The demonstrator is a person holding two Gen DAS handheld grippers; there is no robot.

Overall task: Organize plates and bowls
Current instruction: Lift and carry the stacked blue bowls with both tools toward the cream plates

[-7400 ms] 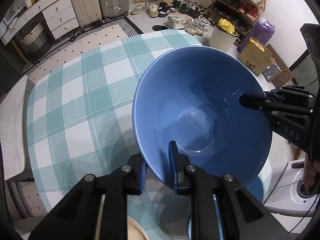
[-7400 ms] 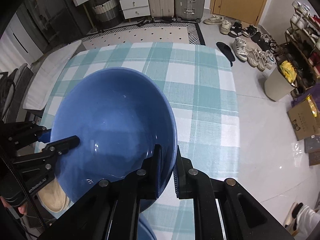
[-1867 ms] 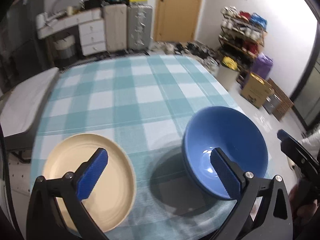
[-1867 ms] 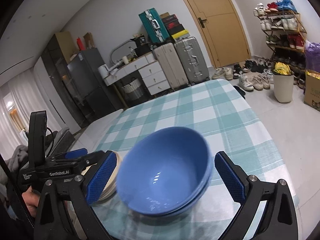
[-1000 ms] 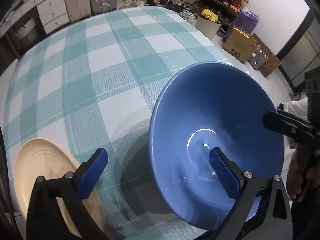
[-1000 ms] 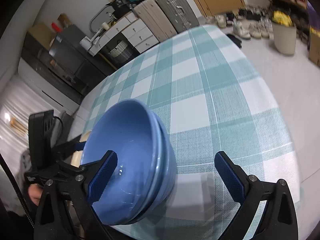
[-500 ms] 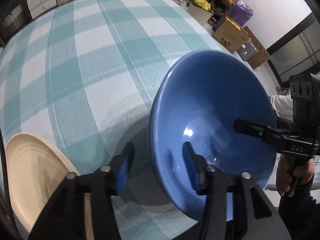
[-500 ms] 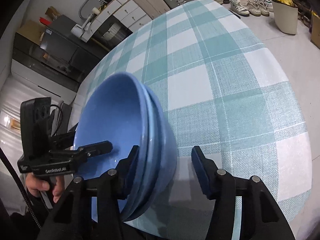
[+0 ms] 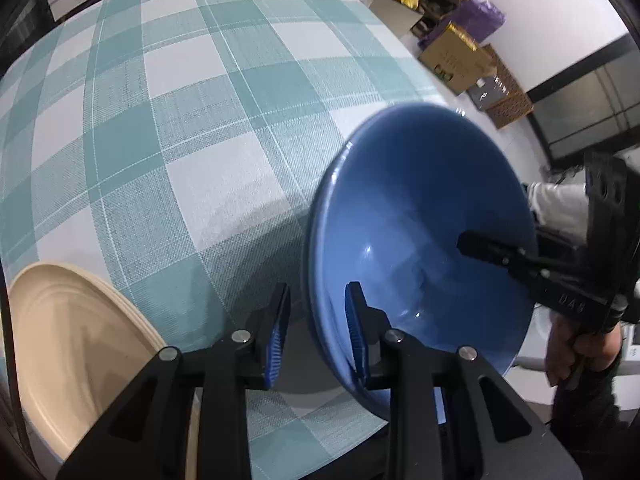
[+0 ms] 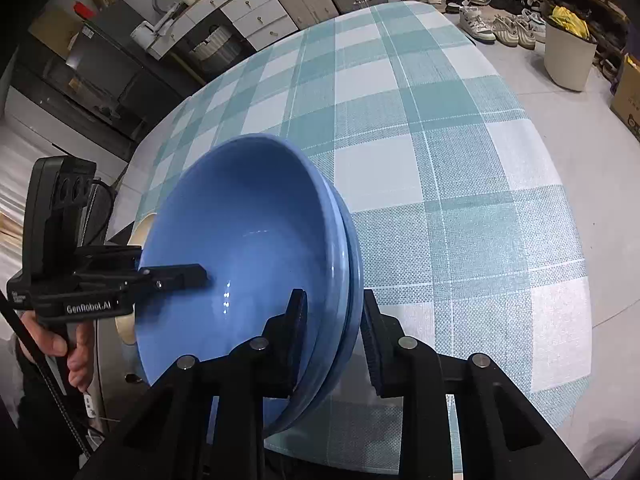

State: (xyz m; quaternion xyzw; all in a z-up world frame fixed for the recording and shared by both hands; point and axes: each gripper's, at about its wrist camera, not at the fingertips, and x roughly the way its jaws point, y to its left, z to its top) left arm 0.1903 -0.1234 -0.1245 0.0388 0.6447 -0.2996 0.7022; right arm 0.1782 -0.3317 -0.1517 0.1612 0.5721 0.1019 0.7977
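Two blue bowls sit nested near the table's front edge. In the right wrist view the blue bowls show both rims. My left gripper straddles their left rim with its jaws closing. Its inner pad lies against the inside wall, and a dark gap still separates the outer pad from the outside. My right gripper straddles the opposite rim, jaws closing, with its pads pressing on both walls. A cream plate lies to the left of the bowls.
The checked teal tablecloth covers the table and drops off just in front of the bowls. Beyond the table are a white bin, shoes and drawers on the floor. A hand holds the other gripper's handle.
Both grippers went from wide open to narrow around the bowls' opposite rims and tipped further downward. The bowls and the plate stayed in place.
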